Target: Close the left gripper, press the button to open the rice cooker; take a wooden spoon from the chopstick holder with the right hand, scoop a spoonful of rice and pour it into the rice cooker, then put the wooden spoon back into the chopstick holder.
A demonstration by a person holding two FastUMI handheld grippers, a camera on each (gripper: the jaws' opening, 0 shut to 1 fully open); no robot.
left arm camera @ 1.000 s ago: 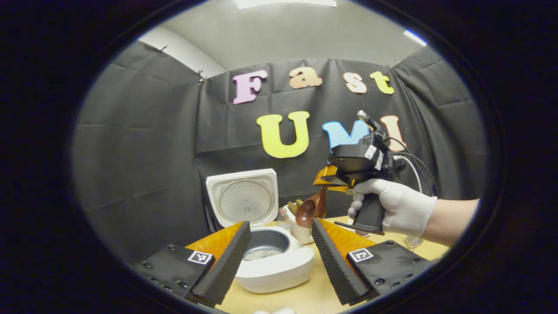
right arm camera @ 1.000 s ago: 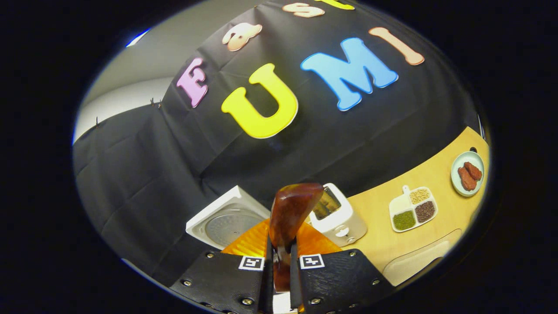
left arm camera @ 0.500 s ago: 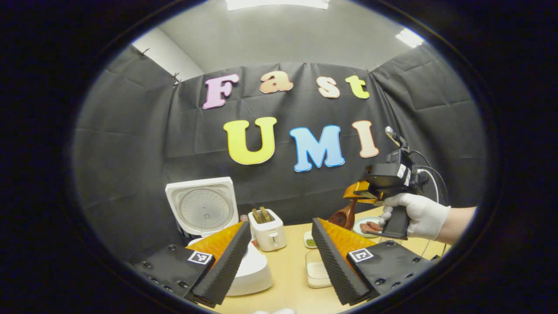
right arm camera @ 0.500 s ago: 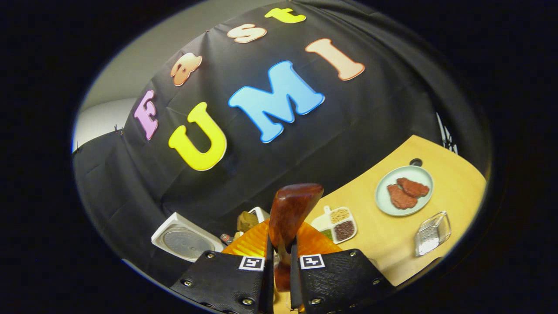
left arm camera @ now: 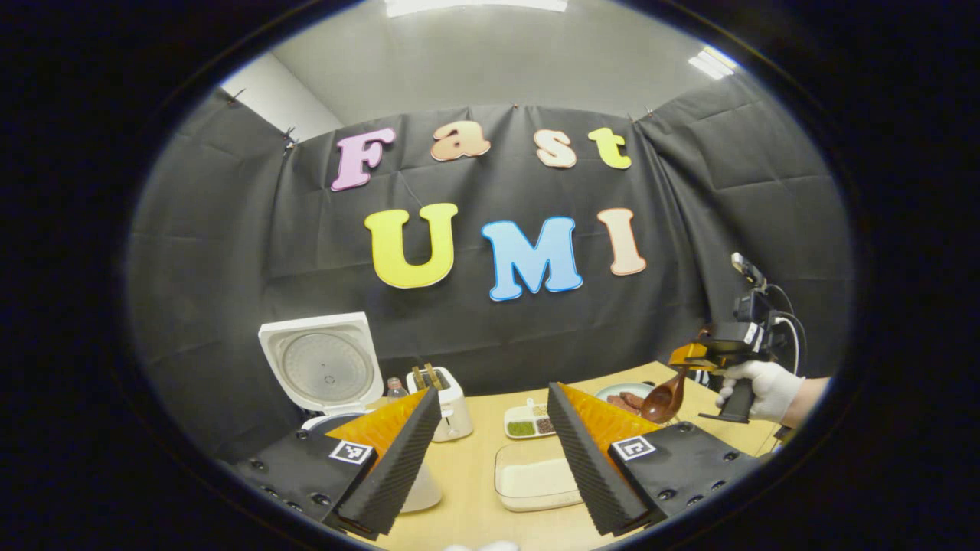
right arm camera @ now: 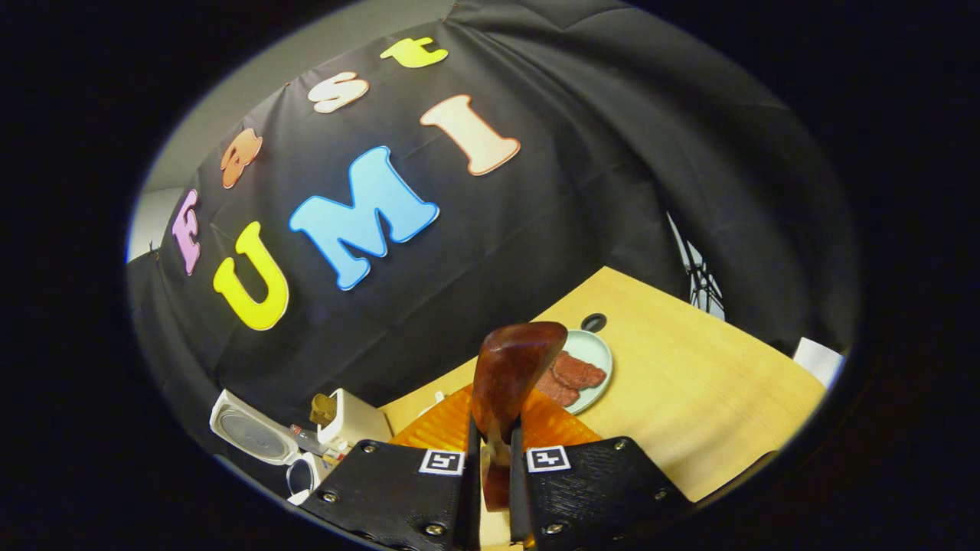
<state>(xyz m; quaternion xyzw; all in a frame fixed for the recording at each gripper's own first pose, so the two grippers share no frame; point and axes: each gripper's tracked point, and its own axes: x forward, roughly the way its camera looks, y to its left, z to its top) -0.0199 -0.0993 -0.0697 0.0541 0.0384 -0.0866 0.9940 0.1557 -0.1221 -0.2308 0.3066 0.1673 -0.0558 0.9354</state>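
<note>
Your right gripper [right arm camera: 490, 490] is clamped narrowly on the handle of the reddish-brown wooden spoon [right arm camera: 509, 375], both fingers pressing it from either side, so the bowl of the spoon stands straight up ahead of the fingertips. Holding it low on the handle like this keeps the bowl free for scooping. Beyond the spoon's bowl lies a pale green round plate with reddish-brown pieces of food [right arm camera: 586, 366], on the light wooden tabletop [right arm camera: 689, 398]. Far off to the lower left of those fingers sits the white rice cooker with its square lid raised [right arm camera: 253, 432], and beside it the white chopstick holder [right arm camera: 348, 421]. Your left gripper [left arm camera: 486, 444] hangs wide open and empty, which suits it, since the cooker's lid is already up. Between its fingers, just ahead, rests the shallow clear tray of white rice [left arm camera: 536, 484]. The spoon looks empty, so the scoop probably lies ahead: the rice tray is your likely target.
</note>
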